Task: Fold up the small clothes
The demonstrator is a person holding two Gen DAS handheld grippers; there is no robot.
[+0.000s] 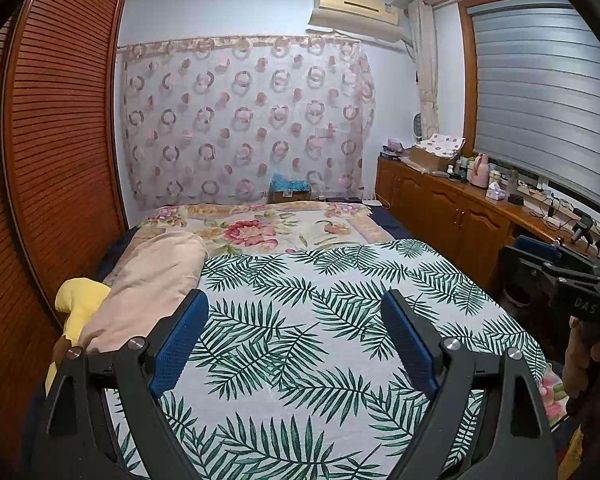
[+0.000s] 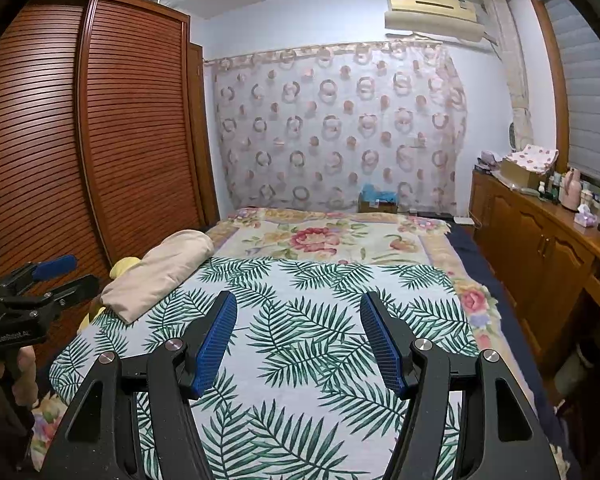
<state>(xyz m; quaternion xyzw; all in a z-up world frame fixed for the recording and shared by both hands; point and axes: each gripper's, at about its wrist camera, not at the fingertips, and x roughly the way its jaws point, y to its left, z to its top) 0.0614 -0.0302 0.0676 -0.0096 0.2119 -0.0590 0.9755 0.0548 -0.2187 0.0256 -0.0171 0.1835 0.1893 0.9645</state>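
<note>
Left gripper (image 1: pixel 294 312) jaws wide apart, empty; right gripper (image 2: pixel 298 314) parted narrower, empty; both angled slightly downward, side by side.

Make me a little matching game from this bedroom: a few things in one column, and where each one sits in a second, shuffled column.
Things:
1. beige rolled cloth
2. air conditioner
3. pink flask
4. slatted wardrobe

Places:
A. high on the far wall, above the ring-patterned curtain
B. along the left side of the room
C. on the wooden cabinet below the window
D. on the bed, at the left edge of the palm-leaf sheet

Pairs: 1-D, 2-A, 3-C, 4-B
</note>
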